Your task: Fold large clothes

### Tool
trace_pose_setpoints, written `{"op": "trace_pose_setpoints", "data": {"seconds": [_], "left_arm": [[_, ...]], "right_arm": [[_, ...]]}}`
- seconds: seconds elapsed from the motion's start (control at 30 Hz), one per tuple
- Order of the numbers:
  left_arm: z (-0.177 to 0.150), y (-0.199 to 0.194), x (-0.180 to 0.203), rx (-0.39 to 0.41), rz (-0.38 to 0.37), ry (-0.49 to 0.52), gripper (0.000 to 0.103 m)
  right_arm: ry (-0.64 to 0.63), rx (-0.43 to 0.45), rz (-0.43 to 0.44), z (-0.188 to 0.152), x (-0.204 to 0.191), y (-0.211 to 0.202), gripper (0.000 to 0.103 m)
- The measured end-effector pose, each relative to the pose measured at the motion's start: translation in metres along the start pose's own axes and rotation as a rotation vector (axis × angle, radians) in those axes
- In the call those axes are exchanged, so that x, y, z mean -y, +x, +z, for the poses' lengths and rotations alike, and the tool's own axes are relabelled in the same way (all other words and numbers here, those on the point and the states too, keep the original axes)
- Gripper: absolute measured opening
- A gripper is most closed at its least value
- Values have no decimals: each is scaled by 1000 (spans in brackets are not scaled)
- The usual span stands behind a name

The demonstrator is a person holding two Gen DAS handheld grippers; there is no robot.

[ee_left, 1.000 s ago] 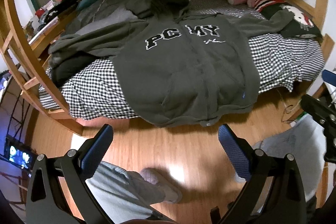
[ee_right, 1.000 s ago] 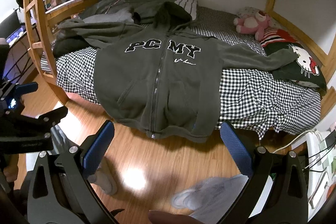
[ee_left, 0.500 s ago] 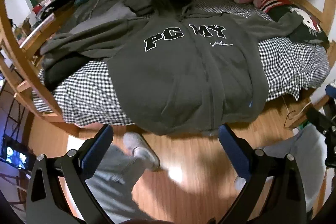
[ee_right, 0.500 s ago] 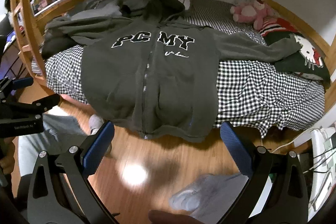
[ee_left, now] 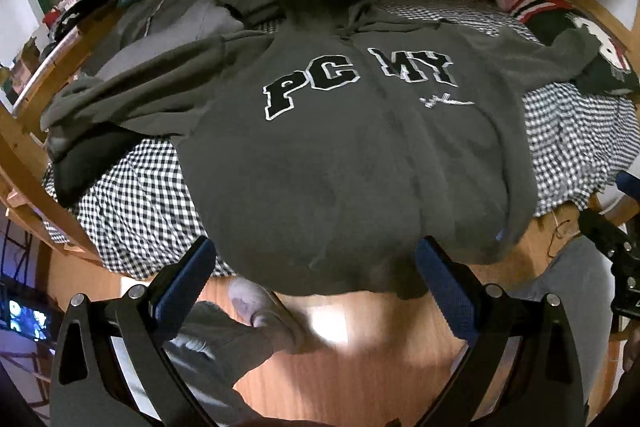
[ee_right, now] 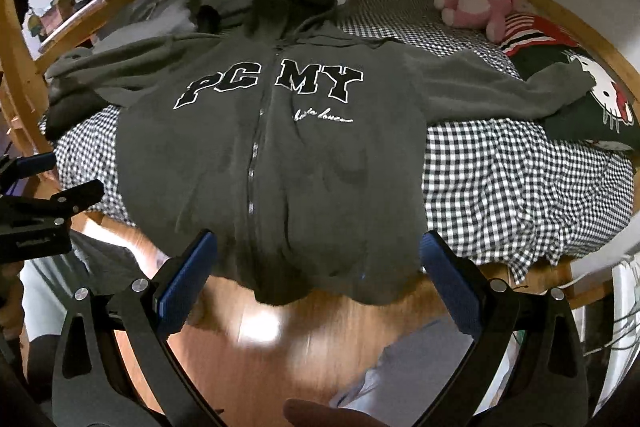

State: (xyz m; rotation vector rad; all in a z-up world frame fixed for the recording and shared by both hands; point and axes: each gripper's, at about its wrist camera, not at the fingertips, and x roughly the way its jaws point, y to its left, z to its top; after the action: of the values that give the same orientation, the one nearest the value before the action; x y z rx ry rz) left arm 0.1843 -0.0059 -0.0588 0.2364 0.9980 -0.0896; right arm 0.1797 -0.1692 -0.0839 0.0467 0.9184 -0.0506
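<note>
Lying face up across black-and-white checked bed sheet (ee_right: pixel 500 179): dark grey zip-up hooded sweatshirt with black "PC MY" lettering (ee_right: pixel 276 155), sleeves spread to both sides, hem hanging over bed edge above glossy wooden floor (ee_right: pixel 304 331). Left gripper (ee_left: pixel 316 283) jaws wide apart, empty, near hem. Right gripper (ee_right: pixel 318 275) likewise wide apart, holding nothing. Pink plush toy (ee_right: pixel 476 3) at far corner.

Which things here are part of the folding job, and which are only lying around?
For the job: grey hoodie, left gripper, right gripper, both open.
Lying about: pink plush toy, cat-face pillow, clothes pile, checked bedsheet.
</note>
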Motion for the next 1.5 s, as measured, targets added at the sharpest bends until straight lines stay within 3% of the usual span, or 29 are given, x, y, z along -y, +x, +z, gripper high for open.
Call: {"op": "trace_pose_setpoints", "data": {"seconds": [0.47,0.63,0.8,0.93,0.97,1.03,1.13,1.2,1.27,1.33,1.5], "left_arm": [[56,97,-69,-89,46,-69,98],[65,122,-107,-87,72,-111,98],[71,142,-152,-80,119,-152,98],[72,160,-208,-106,128,-271,98],[71,163,-223,-104,104,-316,98],[69,163,-256,-25,1,-415,98],[73,159,-293,54,32,-469,98],[77,159,-319,65,19,-506,98],[79,158,-342,97,-46,-564,98],[77,157,-371,156,-159,-637,98],[91,161,-407,189,-196,-641,98]], "right_arm": [[-10,-54,-15,65,-34,88,100],[-71,-53,13,83,-66,115,100],[-170,-24,106,101,-116,138,100],[-279,-2,170,114,-166,159,100],[-301,6,184,117,-177,162,100],[-358,40,215,123,-207,171,100],[-445,113,246,126,-248,180,100],[-511,163,246,126,-278,188,100],[-581,204,252,125,-307,194,100],[-647,238,267,122,-334,200,100],[-811,399,266,113,-397,211,100]]}}
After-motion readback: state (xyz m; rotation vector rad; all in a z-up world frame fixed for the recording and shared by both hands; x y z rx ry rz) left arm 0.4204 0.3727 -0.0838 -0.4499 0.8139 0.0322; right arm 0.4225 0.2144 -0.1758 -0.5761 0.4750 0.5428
